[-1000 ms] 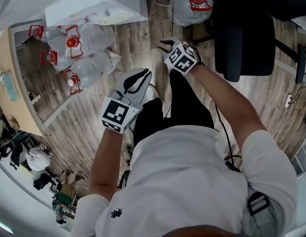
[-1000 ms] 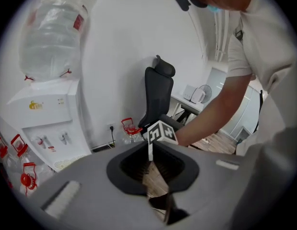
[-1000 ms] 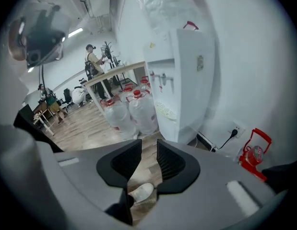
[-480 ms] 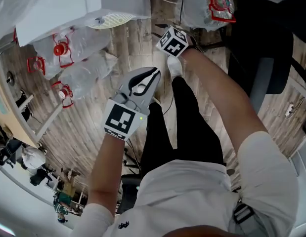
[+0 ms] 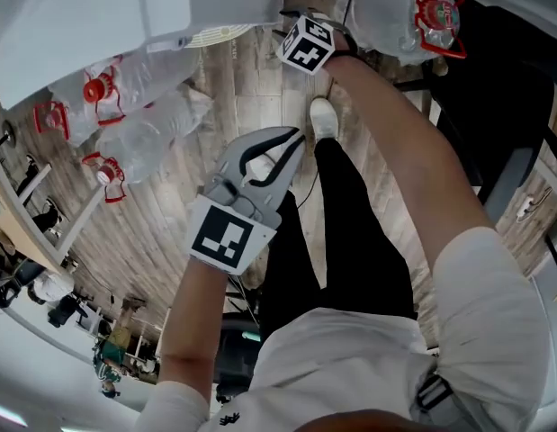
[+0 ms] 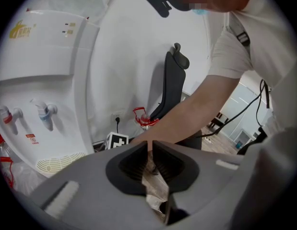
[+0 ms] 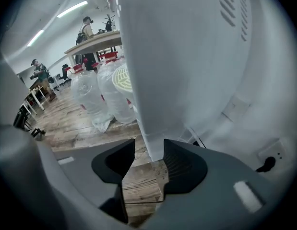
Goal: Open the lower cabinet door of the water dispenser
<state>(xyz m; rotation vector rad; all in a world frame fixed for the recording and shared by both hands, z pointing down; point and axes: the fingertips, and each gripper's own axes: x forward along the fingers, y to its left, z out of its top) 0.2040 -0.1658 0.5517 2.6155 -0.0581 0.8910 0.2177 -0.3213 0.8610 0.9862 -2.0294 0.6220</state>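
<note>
a: where are we in this?

b: the reach-in. my right gripper (image 7: 149,147) is down low on the far side, at the foot of the water dispenser (image 7: 182,56). its jaws are opening and the cabinet's lower corner edge lines up in the gap, but the pads aren't on it. nothing's gripped.

a: and the door?

b: the lower cabinet door sits under the drip tray (image 5: 211,34), on the front face left of that corner. from here i only get that face edge-on, and i can't make out a handle or lip.

a: left side?

b: my left gripper (image 5: 292,140) hangs nearer me over the wooden floor, jaws together, empty.

a: next move?

b: i reckon the right has to swing round to the front, find the door's free edge, hook a jaw behind it, close, then pull near along the hinge's arc. i'd mind the water bottles (image 5: 134,124) lying just left of the dispenser.
</note>
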